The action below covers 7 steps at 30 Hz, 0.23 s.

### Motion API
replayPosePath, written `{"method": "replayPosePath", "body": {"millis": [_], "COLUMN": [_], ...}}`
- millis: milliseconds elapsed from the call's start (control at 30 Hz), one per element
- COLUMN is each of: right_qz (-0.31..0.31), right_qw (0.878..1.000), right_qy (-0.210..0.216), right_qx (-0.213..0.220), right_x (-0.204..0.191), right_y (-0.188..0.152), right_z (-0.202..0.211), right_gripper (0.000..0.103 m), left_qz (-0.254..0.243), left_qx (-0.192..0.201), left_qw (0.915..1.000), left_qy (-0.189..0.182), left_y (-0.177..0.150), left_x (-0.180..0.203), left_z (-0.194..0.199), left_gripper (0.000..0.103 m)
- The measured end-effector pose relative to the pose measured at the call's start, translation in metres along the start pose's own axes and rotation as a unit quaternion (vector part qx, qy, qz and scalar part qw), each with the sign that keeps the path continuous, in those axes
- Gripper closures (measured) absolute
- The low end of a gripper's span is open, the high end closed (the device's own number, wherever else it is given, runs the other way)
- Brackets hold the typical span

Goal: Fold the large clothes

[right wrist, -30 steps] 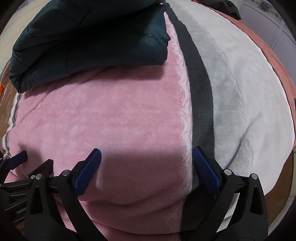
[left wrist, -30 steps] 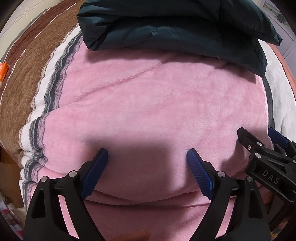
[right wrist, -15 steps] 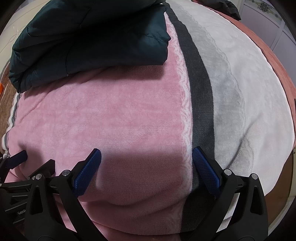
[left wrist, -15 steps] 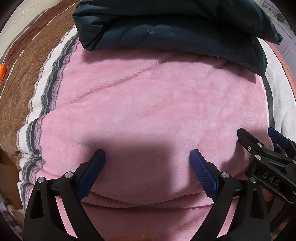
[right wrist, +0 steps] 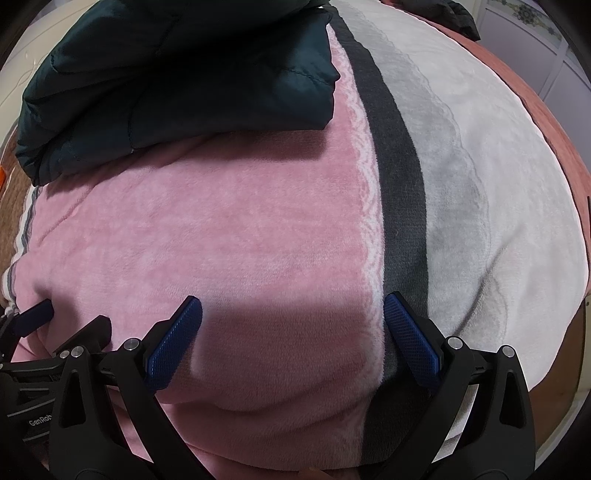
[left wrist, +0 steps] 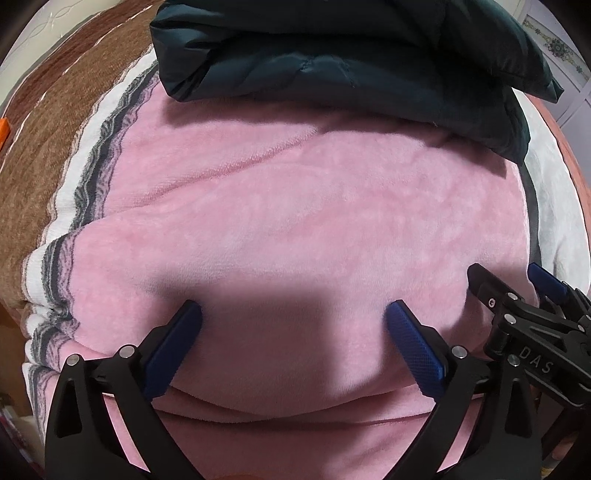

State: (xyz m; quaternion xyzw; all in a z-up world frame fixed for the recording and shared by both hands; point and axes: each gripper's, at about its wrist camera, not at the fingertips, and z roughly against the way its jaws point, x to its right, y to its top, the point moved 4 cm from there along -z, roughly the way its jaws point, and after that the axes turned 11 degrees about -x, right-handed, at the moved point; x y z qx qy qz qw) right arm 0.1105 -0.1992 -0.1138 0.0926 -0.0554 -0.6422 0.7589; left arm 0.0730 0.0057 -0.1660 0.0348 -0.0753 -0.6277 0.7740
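A dark teal padded jacket lies folded in a thick bundle at the far side of the bed, also seen as the jacket in the right wrist view. My left gripper points down at the pink band of the blanket, well short of the jacket. Its jaws are opening, and nothing is pinched between them. Close beside it on the right, my right gripper stands open over the blanket's pink and dark grey bands. Each gripper shows in the other's view: right gripper, left gripper.
The plush blanket has brown, white, pink, dark grey and pale bands, with a fold near its front edge. A red-brown bed border runs along the right. Another dark garment lies at the far right corner. Cabinet doors stand beyond.
The left gripper's jaws have spread a little wider. Both hands stay where they were, and the jacket has not moved.
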Motion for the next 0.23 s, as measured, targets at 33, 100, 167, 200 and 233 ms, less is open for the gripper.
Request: {"method": "replayPosePath", "body": {"millis": [33,100,167,200,233], "right_qz": [0.000,0.000,0.000,0.001,0.001], "right_qw": [1.000,1.000,1.000,1.000,1.000], "right_qy": [0.000,-0.001,0.000,0.000,0.000], "right_qx": [0.000,0.000,0.000,0.001,0.001], "right_x": [0.0000,-0.0002,0.0001,0.0001,0.0000], "right_y": [0.0002,0.0006,0.0007,0.0008,0.0007], "right_z": [-0.0002,-0.0006,-0.0005,-0.0003,-0.0002], "right_gripper": [0.005,0.005,0.005,0.005,0.005], "left_qz": [0.001,0.000,0.000,0.001,0.001], "left_qx": [-0.001,-0.001,0.000,0.001,0.002], "left_qw": [1.0000,1.0000,1.0000,1.0000,1.0000], "left_qy": [0.000,-0.001,-0.001,-0.001,-0.001], "left_y": [0.0003,0.0009,0.0012,0.0009,0.0008], "left_x": [-0.0003,-0.0001,0.0000,-0.0004,-0.0006], "left_z": [-0.0008,-0.0015,-0.0018,-0.0012,-0.0015], "left_gripper": [0.006,0.006,0.006,0.006,0.006]}}
